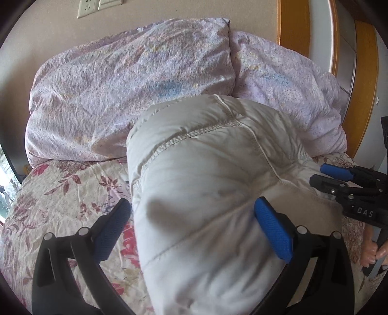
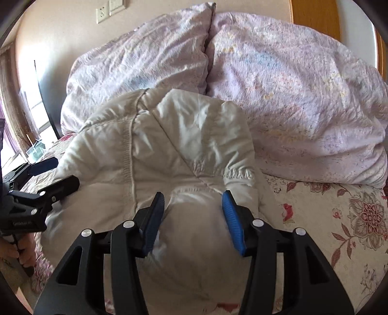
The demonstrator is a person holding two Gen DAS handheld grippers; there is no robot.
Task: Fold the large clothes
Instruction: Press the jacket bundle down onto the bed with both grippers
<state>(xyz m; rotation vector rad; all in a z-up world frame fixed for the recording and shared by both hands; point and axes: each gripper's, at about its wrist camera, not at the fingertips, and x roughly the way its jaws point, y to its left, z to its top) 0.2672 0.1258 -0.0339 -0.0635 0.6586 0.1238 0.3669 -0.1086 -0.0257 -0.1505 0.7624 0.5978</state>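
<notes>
Claws work from both sides of a puffy white quilted jacket (image 1: pixel 208 193) that lies bunched on the bed, its far end against the pillows.

The left claw (image 1: pixel 194 232) is spread wide, its blue-padded fingers (image 1: pixel 274 232) straddling the near end of the jacket; the right-hand pad lies against the fabric, the other sits beside the jacket's edge over the bedspread. It pinches nothing. Seen from the right wrist view, the left claw (image 2: pixel 55 172) reaches in from the left edge, fingers apart, at the jacket's side, with a hand (image 2: pixel 24 249) gripping its handle below.

The right claw (image 2: pixel 192 223) is also spread, its two blue pads (image 2: pixel 232 223) standing either side of a rounded bulge of white fabric without closing on it. In the left wrist view the right claw (image 1: pixel 325 177) enters from the right edge, its tips at the jacket's side, and a hand (image 1: pixel 373 252) holds it lower down.

The bed carries a cream bedspread (image 2: pixel 339 230) printed with red and maroon flowers. Two pale lilac pillows (image 1: pixel 131 92) sit side by side at the head, crumpled, against a beige wall with a socket plate (image 2: pixel 103 14). An orange wooden frame (image 1: pixel 293 24) stands at the right, and a bright window (image 2: pixel 31 114) shows at the left.
</notes>
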